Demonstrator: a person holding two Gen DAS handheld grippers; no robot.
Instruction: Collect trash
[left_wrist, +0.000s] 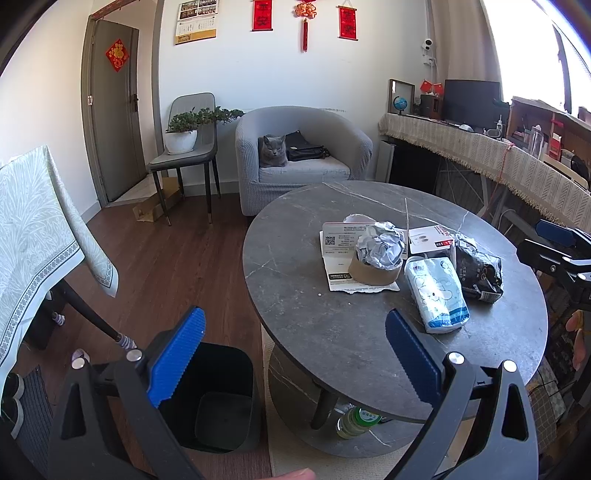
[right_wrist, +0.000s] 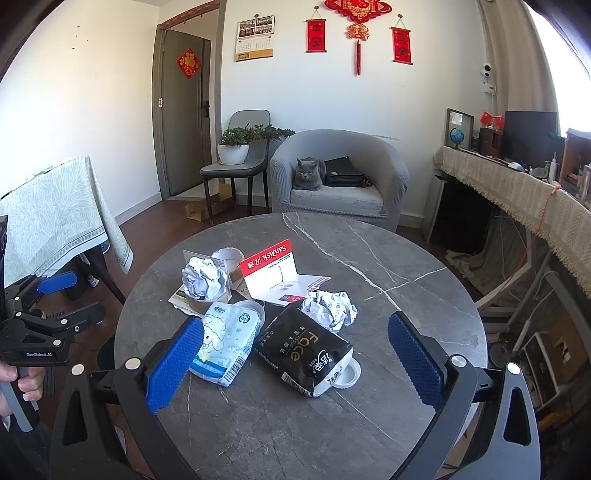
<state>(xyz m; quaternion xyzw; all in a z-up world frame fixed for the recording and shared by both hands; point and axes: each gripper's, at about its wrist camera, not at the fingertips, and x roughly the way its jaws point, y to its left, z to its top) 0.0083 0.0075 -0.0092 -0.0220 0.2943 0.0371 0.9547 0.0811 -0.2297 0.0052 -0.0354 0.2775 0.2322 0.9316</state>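
Trash lies on a round grey marble table (left_wrist: 332, 339) (right_wrist: 406, 266): a black tissue pack (right_wrist: 306, 350) (left_wrist: 478, 271), a blue-white tissue pack (right_wrist: 225, 339) (left_wrist: 436, 291), crumpled paper (right_wrist: 330, 306), a paper wad in a tape roll (right_wrist: 205, 282) (left_wrist: 378, 254), and a red-white SanDisk card (right_wrist: 277, 275). A black bin (left_wrist: 221, 398) stands on the floor left of the table. My left gripper (left_wrist: 295, 354) is open and empty over the table's left edge, beside the bin. My right gripper (right_wrist: 295, 360) is open and empty, with the two packs between its fingers.
A grey armchair (right_wrist: 340, 181) with a cat (right_wrist: 308, 175) and black bag stands behind the table. A chair with a potted plant (right_wrist: 236, 147) is left of it. A cloth-covered table (left_wrist: 33, 236) is at left, a long cluttered desk (right_wrist: 517, 192) at right. A bottle (left_wrist: 356, 421) lies under the table.
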